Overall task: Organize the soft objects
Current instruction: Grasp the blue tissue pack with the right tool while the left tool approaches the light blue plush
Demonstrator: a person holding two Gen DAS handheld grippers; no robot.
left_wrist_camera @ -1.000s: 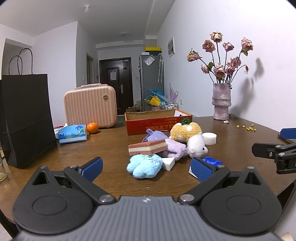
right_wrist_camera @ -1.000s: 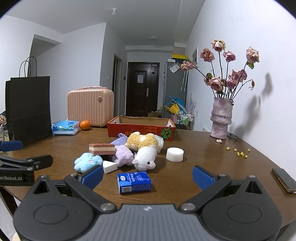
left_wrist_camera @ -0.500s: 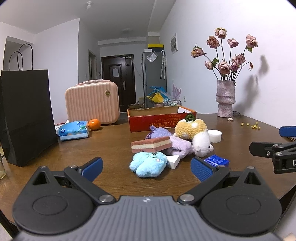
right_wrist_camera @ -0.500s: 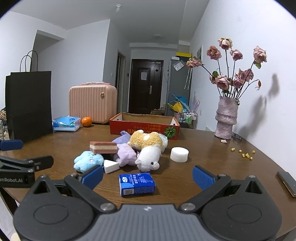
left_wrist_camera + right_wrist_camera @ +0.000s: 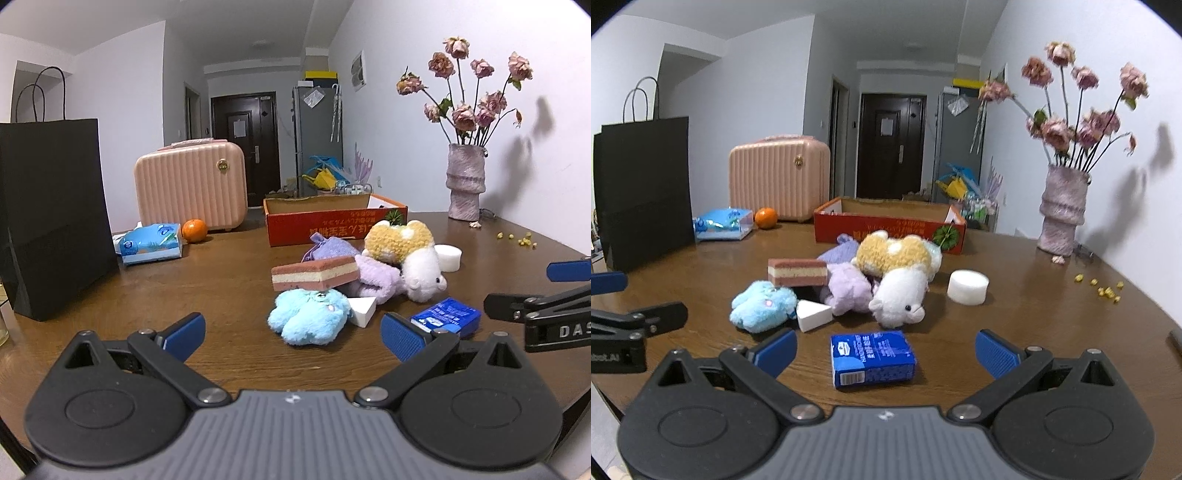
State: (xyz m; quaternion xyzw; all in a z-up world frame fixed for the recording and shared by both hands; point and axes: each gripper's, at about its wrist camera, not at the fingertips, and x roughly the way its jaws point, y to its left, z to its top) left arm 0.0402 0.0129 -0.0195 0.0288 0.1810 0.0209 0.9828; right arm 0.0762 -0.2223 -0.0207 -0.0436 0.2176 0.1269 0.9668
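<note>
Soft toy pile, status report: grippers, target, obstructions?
Left gripper and right gripper open, empty. Soft toy pile untouched before red box. Blue tissue pack lies nearest the right gripper.

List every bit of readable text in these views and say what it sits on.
"DAS": white letters, cut off at the frame edge, on the black right gripper body in the left wrist view.
"bot.AI": partial white print on the black left gripper body in the right wrist view.
Red cardboard box: gold characters along its front, illegible.
Small blue tissue packet: white label and barcode, too blurred.
Light blue tissue pack: logo unreadable.
</note>
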